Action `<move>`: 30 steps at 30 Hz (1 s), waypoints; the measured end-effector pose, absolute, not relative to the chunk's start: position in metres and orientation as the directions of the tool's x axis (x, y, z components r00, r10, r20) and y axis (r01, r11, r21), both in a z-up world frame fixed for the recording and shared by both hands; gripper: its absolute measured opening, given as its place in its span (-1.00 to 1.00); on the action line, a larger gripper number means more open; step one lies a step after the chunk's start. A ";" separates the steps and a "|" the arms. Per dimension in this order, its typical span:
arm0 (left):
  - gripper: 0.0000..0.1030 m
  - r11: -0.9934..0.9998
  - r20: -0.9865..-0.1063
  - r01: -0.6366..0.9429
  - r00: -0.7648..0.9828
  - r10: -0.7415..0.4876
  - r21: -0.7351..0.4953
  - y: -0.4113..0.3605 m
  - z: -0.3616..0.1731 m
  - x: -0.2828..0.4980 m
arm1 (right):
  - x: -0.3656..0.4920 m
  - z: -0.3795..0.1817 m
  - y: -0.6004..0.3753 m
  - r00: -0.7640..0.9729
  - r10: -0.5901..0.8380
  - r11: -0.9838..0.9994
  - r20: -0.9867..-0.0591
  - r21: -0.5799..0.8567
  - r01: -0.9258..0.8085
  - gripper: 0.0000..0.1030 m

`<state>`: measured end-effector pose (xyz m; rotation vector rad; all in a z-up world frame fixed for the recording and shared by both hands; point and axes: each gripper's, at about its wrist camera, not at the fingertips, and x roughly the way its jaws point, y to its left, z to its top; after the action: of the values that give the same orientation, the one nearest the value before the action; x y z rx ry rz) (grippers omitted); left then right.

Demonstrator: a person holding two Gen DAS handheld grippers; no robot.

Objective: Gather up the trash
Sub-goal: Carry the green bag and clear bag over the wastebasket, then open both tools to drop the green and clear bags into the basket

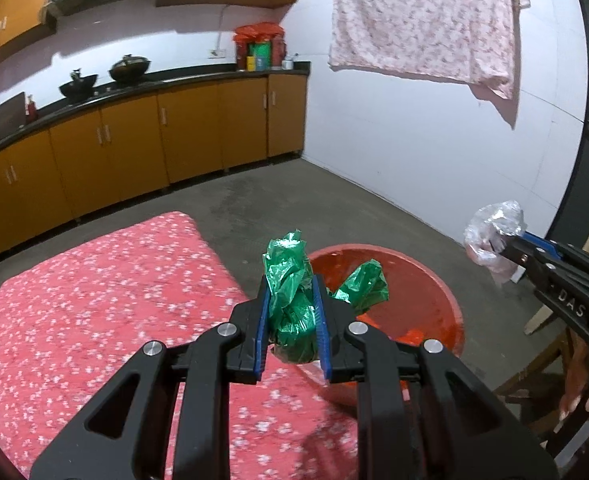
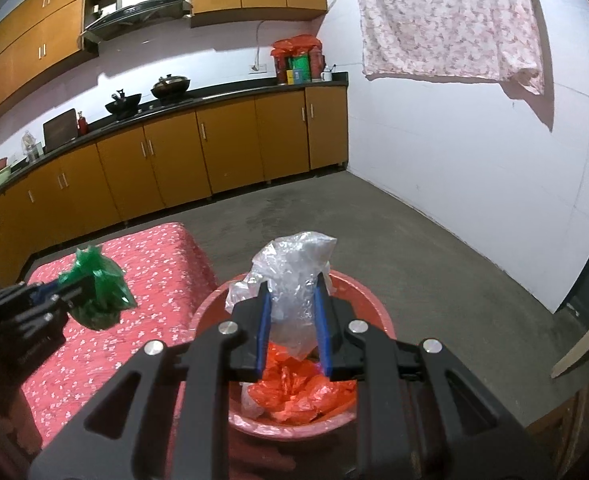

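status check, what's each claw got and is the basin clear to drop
Left claw shut on green bag. Right claw shut on clear bag. Red basin below, orange bag already in it. Nothing blocking the drop.

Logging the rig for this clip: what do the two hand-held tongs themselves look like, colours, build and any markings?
Both tongs are alike: matte black linkage arms with cut-out slots, silver round pivot pins, and two flat fingers faced with ribbed blue pads. The left tongs show this close up, as do the right tongs. From the left wrist view, the right tongs' side carries pale lettering reading "DAS". No cables are visible, and no sleeve can be made out.
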<state>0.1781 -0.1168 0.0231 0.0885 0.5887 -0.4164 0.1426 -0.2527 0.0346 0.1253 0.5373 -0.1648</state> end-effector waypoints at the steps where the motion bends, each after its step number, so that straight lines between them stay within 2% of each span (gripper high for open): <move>1: -0.61 0.910 -0.558 0.412 0.747 -0.363 -0.039 -0.121 0.022 0.179 | 0.143 0.034 -0.256 0.846 -0.126 0.978 -0.519 0.077 0.193 -0.60; 30: -0.61 0.849 -0.634 0.520 0.627 -0.453 -0.092 -0.179 -0.033 0.217 | 0.184 -0.003 -0.286 0.837 -0.068 0.971 -0.542 0.156 0.181 -0.60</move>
<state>0.2169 -0.1792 -0.0330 0.1032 0.6968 -0.5589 0.1842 -0.2856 -0.0031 0.2051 0.5640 -0.1327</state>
